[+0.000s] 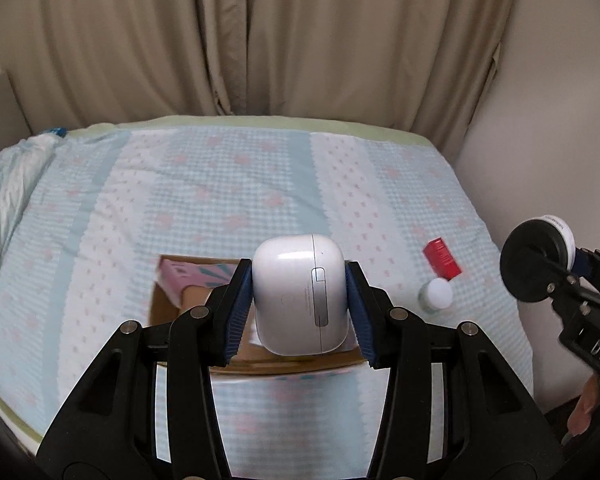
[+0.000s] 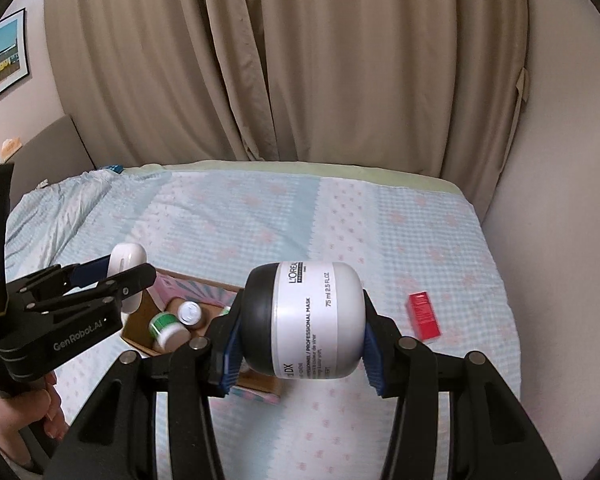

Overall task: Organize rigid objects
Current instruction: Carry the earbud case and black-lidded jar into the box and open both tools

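Earbud case [image 1: 300, 298] clamped in left hand-held gripper [image 1: 299, 312]; jar [image 2: 306, 318] (sideways) in right hand-held gripper [image 2: 302, 338]

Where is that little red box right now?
The red box lies on the bedspread near the bed's right side, right of the cardboard box; the left wrist view shows a white-capped bottle beside it.

place: home bedroom | cues: quilted bed [image 1: 260, 184]; beige curtains [image 1: 260, 40]; framed picture [image 2: 0, 60]

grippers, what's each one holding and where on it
Left gripper clamps the white earbud case by its two sides. Right gripper clamps the hair mask jar end to end, lid and base.
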